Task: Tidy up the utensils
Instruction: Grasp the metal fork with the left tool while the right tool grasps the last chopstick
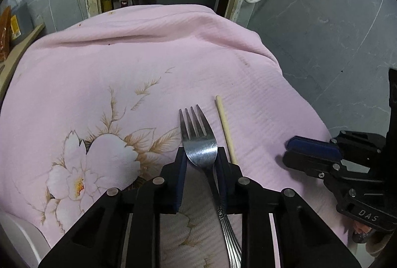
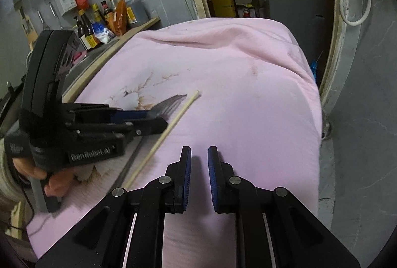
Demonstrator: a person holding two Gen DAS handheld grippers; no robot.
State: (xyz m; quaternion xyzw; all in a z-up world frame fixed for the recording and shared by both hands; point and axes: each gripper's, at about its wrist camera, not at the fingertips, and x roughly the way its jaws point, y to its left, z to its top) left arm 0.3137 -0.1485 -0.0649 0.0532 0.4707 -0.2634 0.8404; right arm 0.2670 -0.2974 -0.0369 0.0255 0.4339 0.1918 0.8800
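A metal fork [image 1: 198, 139] lies between the fingers of my left gripper [image 1: 200, 156], tines pointing away, over the pink flowered cloth [image 1: 124, 64]. The jaws stand at the fork's neck, apart by about its width; whether they press it I cannot tell. A pale wooden chopstick [image 1: 226, 130] lies just right of the fork. In the right wrist view the fork [image 2: 168, 104] sticks out of the left gripper [image 2: 151, 119], beside the chopstick [image 2: 163, 136]. My right gripper [image 2: 199, 156] is open and empty over bare cloth [image 2: 248, 94], right of the chopstick.
The cloth drops off at the right and far edges [image 1: 273, 57] toward a grey floor. A wooden counter edge [image 2: 111, 52] with several sauce bottles [image 2: 99, 20] runs along the left. A white rim [image 1: 22, 238] shows at the lower left.
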